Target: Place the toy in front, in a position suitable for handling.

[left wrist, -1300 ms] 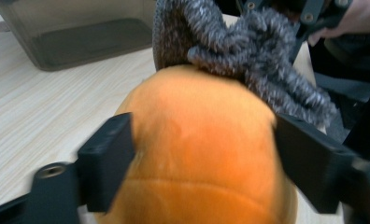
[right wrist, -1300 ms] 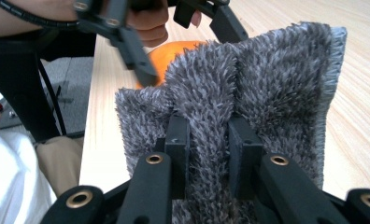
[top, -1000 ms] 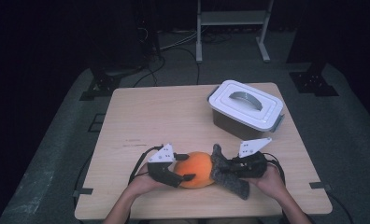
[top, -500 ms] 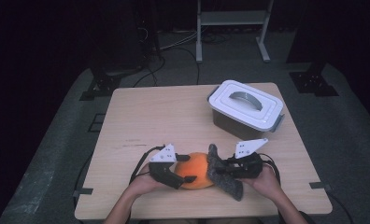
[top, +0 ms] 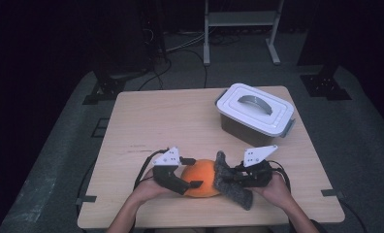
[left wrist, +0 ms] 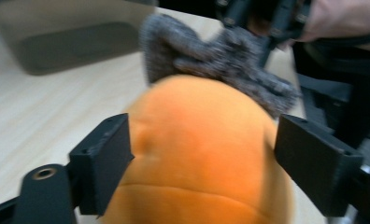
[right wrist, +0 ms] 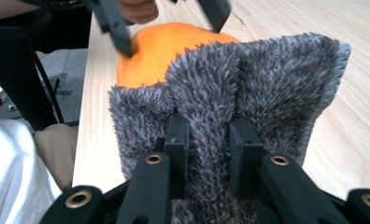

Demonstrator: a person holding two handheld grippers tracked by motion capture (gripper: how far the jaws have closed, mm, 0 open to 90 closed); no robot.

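At the lower centre of the frame, an orange ball (top: 203,177) rests on the wooden tabletop (top: 180,121). The left tool (top: 189,172) has its jaws spread around the ball — touching its sides. The right tool (top: 229,178) pinches a grey fuzzy cloth (top: 229,184) against the ball. A lidded white box (top: 254,111) sits at upper right.
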